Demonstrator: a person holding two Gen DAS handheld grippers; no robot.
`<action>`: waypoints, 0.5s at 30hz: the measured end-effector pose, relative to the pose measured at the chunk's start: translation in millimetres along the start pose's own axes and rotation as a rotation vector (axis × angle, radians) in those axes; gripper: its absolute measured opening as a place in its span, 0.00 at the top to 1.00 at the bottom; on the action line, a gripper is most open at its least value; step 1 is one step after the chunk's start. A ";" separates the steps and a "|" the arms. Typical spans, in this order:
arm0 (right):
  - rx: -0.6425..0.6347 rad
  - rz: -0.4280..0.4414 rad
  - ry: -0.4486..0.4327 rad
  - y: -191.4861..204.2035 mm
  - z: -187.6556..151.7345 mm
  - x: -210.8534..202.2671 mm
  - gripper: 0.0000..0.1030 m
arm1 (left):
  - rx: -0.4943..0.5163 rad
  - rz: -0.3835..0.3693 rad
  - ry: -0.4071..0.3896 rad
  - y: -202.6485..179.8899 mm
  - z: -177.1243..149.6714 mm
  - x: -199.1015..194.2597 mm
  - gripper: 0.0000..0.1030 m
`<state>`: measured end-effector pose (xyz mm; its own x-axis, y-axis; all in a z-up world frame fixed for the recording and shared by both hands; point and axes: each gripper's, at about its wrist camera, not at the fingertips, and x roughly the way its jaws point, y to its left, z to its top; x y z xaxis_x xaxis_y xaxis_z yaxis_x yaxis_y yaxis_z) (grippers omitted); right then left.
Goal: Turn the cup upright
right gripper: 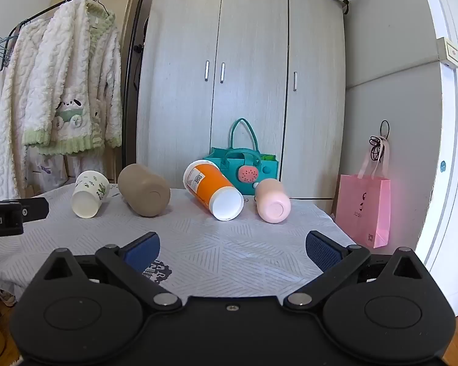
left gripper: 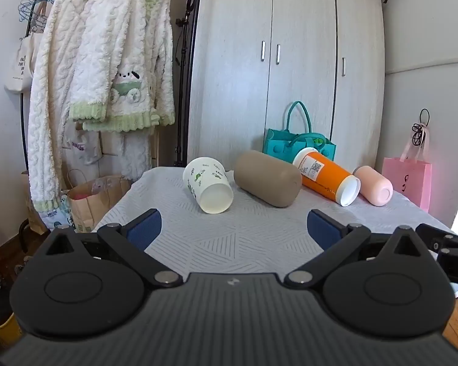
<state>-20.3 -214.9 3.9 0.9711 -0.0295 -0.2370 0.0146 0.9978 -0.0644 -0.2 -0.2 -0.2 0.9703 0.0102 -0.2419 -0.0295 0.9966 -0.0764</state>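
Note:
Several cups lie on their sides on a table with a white patterned cloth (left gripper: 229,244). From left to right: a white cup with green cactus prints (left gripper: 207,189) (right gripper: 88,193), a tan cup (left gripper: 267,178) (right gripper: 143,193), an orange cup with a white rim (left gripper: 326,180) (right gripper: 213,189), and a pink cup (left gripper: 374,189) (right gripper: 271,199). My left gripper (left gripper: 233,228) is open and empty, a short way before the white and tan cups. My right gripper (right gripper: 232,248) is open and empty, before the orange and pink cups.
A teal felt bag (left gripper: 299,143) (right gripper: 244,164) stands behind the cups. A pink paper bag (right gripper: 363,207) hangs at the right. A wardrobe (right gripper: 244,76) is behind the table. A rack of fluffy robes (left gripper: 107,76) and paper bags (left gripper: 97,195) stand at the left.

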 end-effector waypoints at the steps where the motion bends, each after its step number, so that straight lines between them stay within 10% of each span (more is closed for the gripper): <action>1: 0.001 -0.001 -0.003 0.0 -0.6 -0.2 0.00 | 0.006 0.006 0.000 -0.3 0.0 0.4 0.00; 15: 0.019 -0.018 -0.006 -2.6 -1.8 0.7 0.00 | 0.038 0.010 -0.042 -0.8 -3.2 -3.6 0.00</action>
<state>-20.2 -217.6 2.2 0.9720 -0.0471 -0.2302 0.0364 0.9981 -0.0506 -4.5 -1.3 -2.4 0.9793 0.0225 -0.2012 -0.0306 0.9988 -0.0370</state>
